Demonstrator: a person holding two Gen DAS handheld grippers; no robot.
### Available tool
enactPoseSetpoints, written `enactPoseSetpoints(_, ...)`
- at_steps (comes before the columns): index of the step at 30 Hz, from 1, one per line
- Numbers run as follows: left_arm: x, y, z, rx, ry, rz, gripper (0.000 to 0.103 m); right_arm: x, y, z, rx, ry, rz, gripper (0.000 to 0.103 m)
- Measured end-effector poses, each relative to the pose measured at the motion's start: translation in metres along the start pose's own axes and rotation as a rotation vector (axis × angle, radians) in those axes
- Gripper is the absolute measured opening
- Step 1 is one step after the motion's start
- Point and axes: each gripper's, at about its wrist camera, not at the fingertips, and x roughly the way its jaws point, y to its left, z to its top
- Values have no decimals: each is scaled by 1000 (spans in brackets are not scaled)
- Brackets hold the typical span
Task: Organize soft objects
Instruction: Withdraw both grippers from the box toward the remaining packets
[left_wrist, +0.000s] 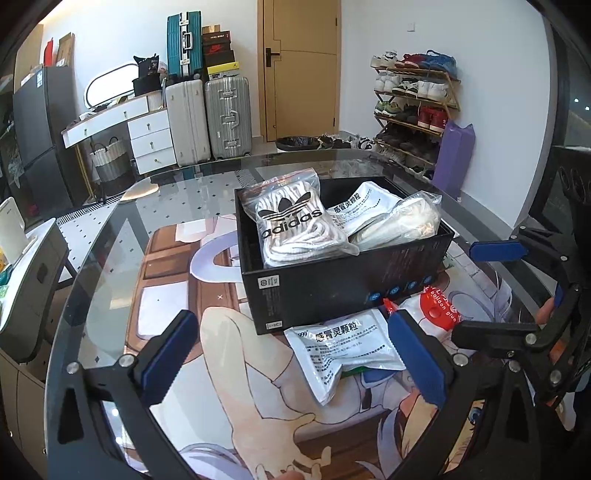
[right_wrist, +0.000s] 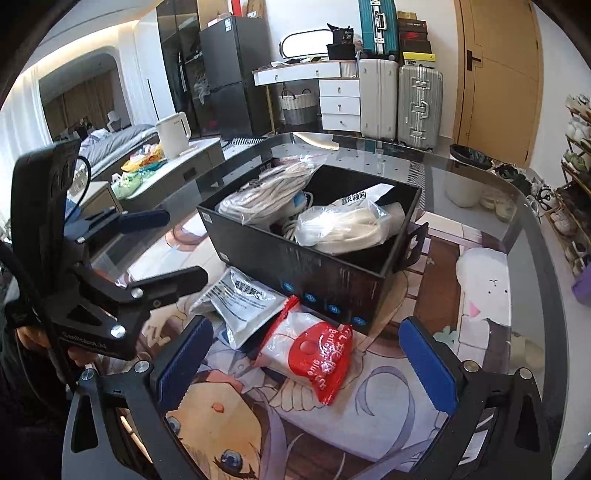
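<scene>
Two pouches (right_wrist: 306, 339) lie against the black box (right_wrist: 332, 280), near the table edge.

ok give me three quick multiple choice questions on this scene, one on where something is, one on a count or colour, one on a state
1. Where does the adidas bag lie?
A. inside the black box
B. on the mat
C. on the floor

2. How many packets lie on the mat outside the black box?
A. none
B. two
C. five

3. How do the jaws of the left gripper stand?
A. shut on a packet
B. open, holding nothing
C. shut and empty

Answers:
1 A, it rests within the box walls, leaning on the far rim.
2 B, the white packet and the red and white packet lie in front of the box.
3 B, its blue pads are wide apart with the white packet between them, ungripped.
</scene>
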Motion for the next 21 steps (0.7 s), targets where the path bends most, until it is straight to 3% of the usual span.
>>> enactPoseSetpoints(21,13,-4,-7,17,41,-8,103,23,-2,-6,9,70,12,102)
